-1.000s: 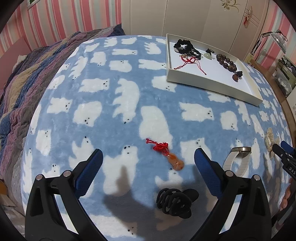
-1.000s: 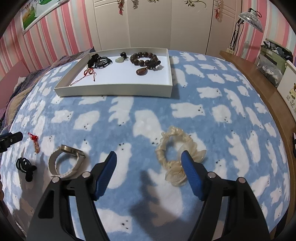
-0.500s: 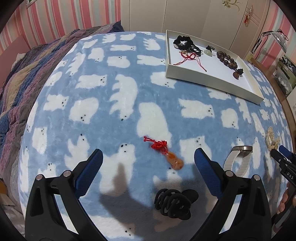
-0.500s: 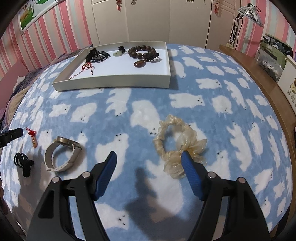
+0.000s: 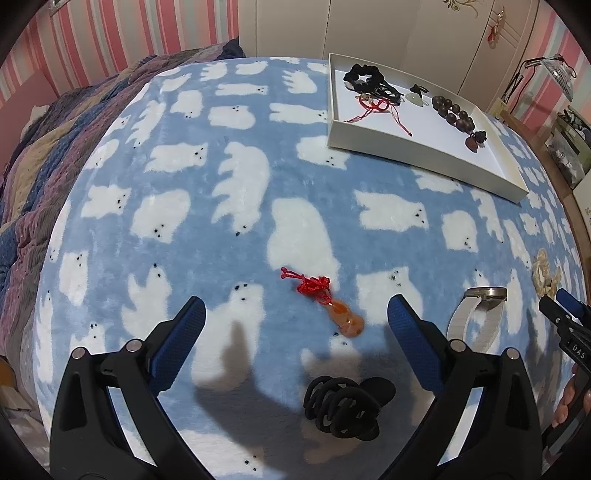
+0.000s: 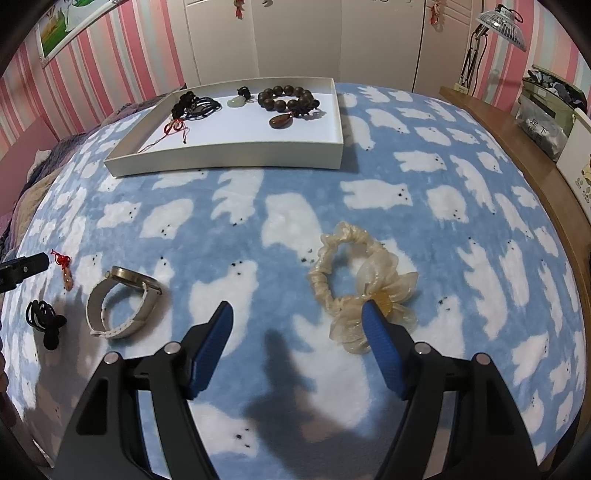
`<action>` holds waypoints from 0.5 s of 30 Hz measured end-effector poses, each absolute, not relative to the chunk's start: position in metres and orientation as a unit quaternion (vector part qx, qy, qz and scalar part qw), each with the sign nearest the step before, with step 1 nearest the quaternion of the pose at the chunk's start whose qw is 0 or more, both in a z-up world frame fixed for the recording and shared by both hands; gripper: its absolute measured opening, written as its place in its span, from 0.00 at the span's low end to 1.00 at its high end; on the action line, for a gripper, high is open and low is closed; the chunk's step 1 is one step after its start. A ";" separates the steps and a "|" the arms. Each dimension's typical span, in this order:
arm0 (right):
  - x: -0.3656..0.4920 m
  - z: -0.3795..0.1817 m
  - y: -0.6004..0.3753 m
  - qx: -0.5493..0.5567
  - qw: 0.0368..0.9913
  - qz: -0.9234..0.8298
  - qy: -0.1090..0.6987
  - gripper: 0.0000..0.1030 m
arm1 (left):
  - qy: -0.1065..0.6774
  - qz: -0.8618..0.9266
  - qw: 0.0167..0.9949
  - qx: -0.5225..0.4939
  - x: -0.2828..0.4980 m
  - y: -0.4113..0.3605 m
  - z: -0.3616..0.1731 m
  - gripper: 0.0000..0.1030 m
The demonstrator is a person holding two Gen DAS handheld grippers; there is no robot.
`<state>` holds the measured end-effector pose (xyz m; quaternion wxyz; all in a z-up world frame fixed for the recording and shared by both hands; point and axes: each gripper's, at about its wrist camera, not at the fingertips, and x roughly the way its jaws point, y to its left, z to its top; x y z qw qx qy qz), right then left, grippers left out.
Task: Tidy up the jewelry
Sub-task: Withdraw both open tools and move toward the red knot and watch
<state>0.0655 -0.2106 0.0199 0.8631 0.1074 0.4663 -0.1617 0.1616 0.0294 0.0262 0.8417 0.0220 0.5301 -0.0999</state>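
Note:
My left gripper point(image 5: 295, 314) is open and empty above the blue bear blanket. An orange gourd pendant with a red knot point(image 5: 325, 302) lies between its fingers, and a black hair claw point(image 5: 341, 406) lies nearer. A beige-strap watch point(image 5: 476, 317) lies to the right. My right gripper point(image 6: 299, 317) is open and empty; its right finger point(image 6: 380, 339) is over the edge of a cream scrunchie point(image 6: 358, 280). The watch point(image 6: 122, 302), pendant point(image 6: 66, 273) and claw point(image 6: 42, 319) lie at its left. A white tray point(image 6: 229, 157) at the back holds a bead bracelet point(image 6: 288, 99) and cords.
The white tray point(image 5: 417, 151) is at the far right in the left wrist view. A striped quilt point(image 5: 44, 140) lies at the left. A wooden desk edge point(image 6: 517, 155) with bags and a lamp point(image 6: 502, 22) runs along the right. Wardrobe doors stand behind.
Both grippers have pulled back and risen slightly, so the objects sit a little farther ahead. Nothing has been grasped or moved on the blanket.

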 end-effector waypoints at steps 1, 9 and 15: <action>0.066 0.020 -0.210 0.107 0.863 -0.161 0.467 0.70 | 0.531 -0.100 0.841 0.023 0.162 0.029 0.026 0.95; 0.069 0.019 -0.200 0.106 0.863 -0.149 0.471 0.70 | 0.535 -0.099 0.839 0.025 0.162 0.029 0.022 0.94; 0.072 0.018 -0.191 0.100 0.863 -0.141 0.474 0.70 | 0.537 -0.103 0.837 0.028 0.164 0.027 0.020 0.94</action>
